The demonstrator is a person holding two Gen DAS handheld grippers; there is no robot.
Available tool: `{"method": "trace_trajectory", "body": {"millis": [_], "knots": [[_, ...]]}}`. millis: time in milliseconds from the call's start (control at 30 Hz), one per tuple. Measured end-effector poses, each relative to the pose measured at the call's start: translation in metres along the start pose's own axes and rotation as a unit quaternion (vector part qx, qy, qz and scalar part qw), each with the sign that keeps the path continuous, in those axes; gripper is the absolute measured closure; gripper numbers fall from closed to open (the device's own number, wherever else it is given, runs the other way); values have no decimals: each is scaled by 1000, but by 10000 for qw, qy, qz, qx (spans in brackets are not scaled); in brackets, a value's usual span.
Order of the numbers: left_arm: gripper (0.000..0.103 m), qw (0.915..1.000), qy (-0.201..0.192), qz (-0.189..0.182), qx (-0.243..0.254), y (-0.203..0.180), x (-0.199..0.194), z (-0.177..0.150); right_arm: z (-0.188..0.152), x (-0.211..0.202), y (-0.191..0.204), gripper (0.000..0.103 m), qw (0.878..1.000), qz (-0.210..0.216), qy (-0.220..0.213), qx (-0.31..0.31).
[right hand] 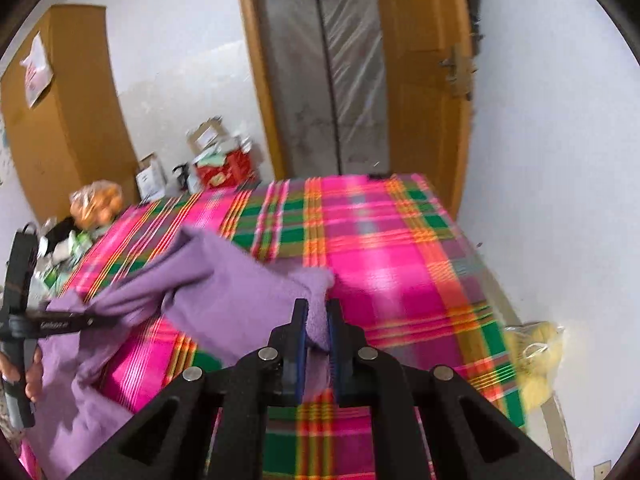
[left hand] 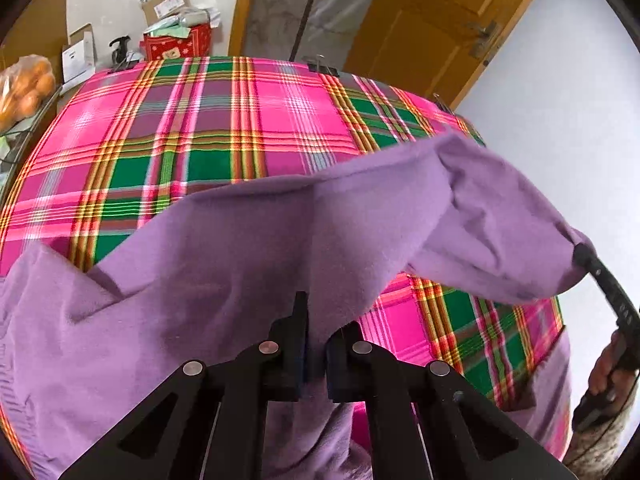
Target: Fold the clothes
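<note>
Purple garment, soft fleece-like cloth, held up off the table and stretched between the two grippers; the slack part sags onto the plaid tablecloth at lower left of the left wrist view. Left gripper: fingers closed on a fold of the garment, cloth pinched between the pads at bottom centre. Right gripper: fingers likewise clamped on a bunched edge of the same garment, bottom centre of its own view; it also shows at right edge of the left view, a hand on its handle. Tablecloth pink, green and yellow check, clipped at its far edge. Beyond the table: cardboard boxes upper left, bag of oranges far left, wooden door upper right. Right view motion-blurred.
</note>
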State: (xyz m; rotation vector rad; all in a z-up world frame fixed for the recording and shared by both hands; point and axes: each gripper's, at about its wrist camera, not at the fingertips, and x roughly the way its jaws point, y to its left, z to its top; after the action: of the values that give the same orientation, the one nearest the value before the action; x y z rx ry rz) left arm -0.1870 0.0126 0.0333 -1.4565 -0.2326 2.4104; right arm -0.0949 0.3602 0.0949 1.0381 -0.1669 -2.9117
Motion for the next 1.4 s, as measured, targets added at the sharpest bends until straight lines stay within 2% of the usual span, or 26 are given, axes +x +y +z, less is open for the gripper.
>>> {"method": "trace_trajectory", "body": {"millis": [233, 367, 467, 533, 633, 833, 933, 967, 1033, 1133, 1200, 1367, 1400], "knots": [[96, 9995, 140, -255, -81, 1, -5, -5, 36, -7, -25, 94, 9975, -608, -356, 38], [96, 9988, 339, -352, 82, -7, 2, -8, 51, 9, -42, 94, 9941, -1034, -293, 128], [96, 9977, 496, -384, 267, -16, 6, -14, 57, 32, -54, 100, 9875, -1555, -199, 148], [96, 9972, 553, -363, 362, -19, 9, -16, 58, 52, -66, 100, 9828, -1837, 14, 201], [96, 9968, 638, -416, 237, -15, 13, -15, 51, 66, -81, 100, 9862, -1523, 235, 606], [95, 9966, 702, -408, 121, -11, 16, -15, 30, 52, -77, 98, 9921, -1082, 182, 610], [95, 9966, 696, -444, 63, -8, 17, -15, 16, 39, -80, 87, 9932, -886, 197, 726], [95, 9964, 704, -466, 7, -7, 18, -16, 10, 36, -85, 81, 9922, -844, 246, 878], [94, 9962, 722, -485, -63, -4, 18, -16, 0, 30, -93, 78, 9907, -703, 298, 1125], [93, 9961, 749, -445, -131, -1, 19, -18, -23, 21, -104, 73, 9881, -285, 289, 1483], [92, 9961, 767, -422, -145, -1, 19, -19, -32, 25, -109, 62, 9848, 1, 391, 1695], [92, 9960, 772, -401, -196, 0, 19, -19, -36, 44, -110, 62, 9787, 640, 529, 1876], [92, 9959, 778, -403, -216, 1, 19, -19, -35, 49, -107, 67, 9788, 629, 602, 1856]]}}
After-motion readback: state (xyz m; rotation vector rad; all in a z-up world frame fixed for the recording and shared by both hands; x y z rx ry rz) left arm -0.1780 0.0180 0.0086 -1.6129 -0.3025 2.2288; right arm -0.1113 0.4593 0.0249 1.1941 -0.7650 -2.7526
